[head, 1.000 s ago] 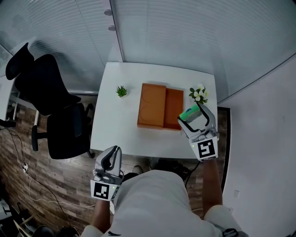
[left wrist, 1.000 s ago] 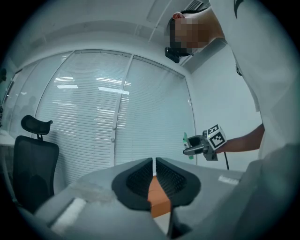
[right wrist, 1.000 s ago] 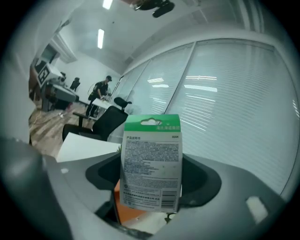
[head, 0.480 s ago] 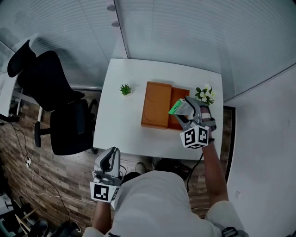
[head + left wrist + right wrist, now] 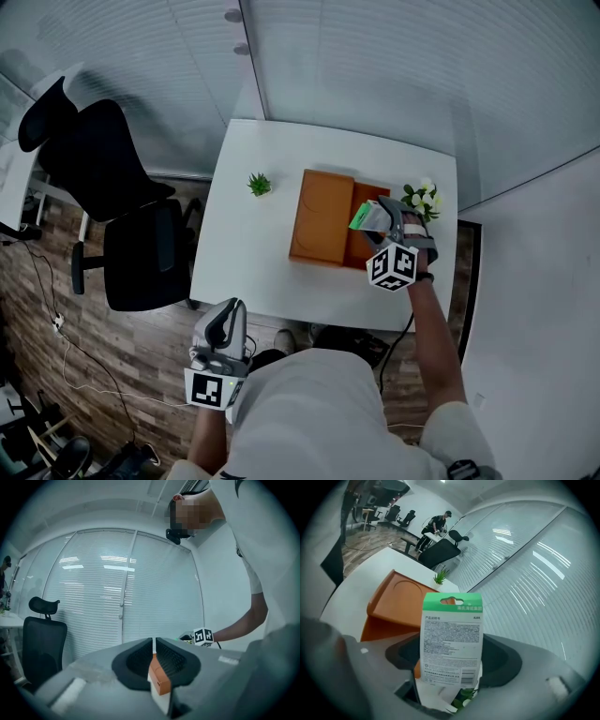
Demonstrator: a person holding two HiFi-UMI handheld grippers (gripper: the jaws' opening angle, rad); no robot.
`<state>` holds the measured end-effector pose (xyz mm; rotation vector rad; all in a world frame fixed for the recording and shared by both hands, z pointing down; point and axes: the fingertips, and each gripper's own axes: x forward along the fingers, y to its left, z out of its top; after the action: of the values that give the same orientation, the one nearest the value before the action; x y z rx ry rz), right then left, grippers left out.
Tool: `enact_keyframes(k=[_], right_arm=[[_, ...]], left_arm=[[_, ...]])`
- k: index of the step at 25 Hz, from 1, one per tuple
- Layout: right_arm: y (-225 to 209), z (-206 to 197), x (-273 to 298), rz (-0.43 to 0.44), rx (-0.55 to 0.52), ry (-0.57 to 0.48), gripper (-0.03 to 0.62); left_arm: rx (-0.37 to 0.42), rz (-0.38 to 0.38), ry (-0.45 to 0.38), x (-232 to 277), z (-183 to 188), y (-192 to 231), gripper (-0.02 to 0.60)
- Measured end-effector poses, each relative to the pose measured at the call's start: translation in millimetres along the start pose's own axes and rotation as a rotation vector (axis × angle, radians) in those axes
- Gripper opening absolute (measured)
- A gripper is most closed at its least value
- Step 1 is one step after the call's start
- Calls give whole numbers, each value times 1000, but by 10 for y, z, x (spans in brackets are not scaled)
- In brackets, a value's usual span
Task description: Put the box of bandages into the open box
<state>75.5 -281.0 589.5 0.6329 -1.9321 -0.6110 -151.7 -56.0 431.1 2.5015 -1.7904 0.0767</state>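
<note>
My right gripper (image 5: 375, 220) is shut on the box of bandages (image 5: 367, 215), a white box with a green top (image 5: 451, 640). It hangs over the right half of the open orange box (image 5: 330, 218) on the white table (image 5: 244, 234). In the right gripper view the orange box (image 5: 393, 604) lies below and to the left, its lid tilted up. My left gripper (image 5: 220, 323) is held low, off the table's near edge, with its jaws shut and nothing between them (image 5: 153, 648).
A small green plant (image 5: 260, 184) stands left of the orange box. A pot of white flowers (image 5: 421, 199) sits right beside my right gripper. A black office chair (image 5: 103, 197) stands left of the table. Glass walls with blinds close the far side.
My right gripper has carried the bandage box leftward from the table's right edge to above the orange box. The left gripper has stayed where it was.
</note>
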Motion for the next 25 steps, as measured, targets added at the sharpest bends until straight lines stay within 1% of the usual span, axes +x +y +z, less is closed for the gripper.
enact_keyframes(k=[3,5,6,12,15,20,23,25], right_arm=[[1,21,17,10,2,-9,374],[4,11,27,21,7,-4,394],[0,4,31,25,8,-1,394],[-15,-6,36,40,17,6,403],[-34,26,-39,34,44,-10,403],[-133,84,-208,-4,84,-40,400],[-190,109,-319,-18,155,-68,396],[-248,157,-425,-25,269,-119,390]], left_arm=[[-6,-1,-2,22,-5,0,28],[-7,8,12,27,-32,8,28],[-8,10,16,34,-37,9,28],[-2,-2,10,81,-22,-18,28],[-2,-5,9,78,-23,-34,28],[-6,-3,15,70,-45,-43,28],[-5,-11,15,69,-35,-66,28],[-5,-12,14,63,-33,-71,28]])
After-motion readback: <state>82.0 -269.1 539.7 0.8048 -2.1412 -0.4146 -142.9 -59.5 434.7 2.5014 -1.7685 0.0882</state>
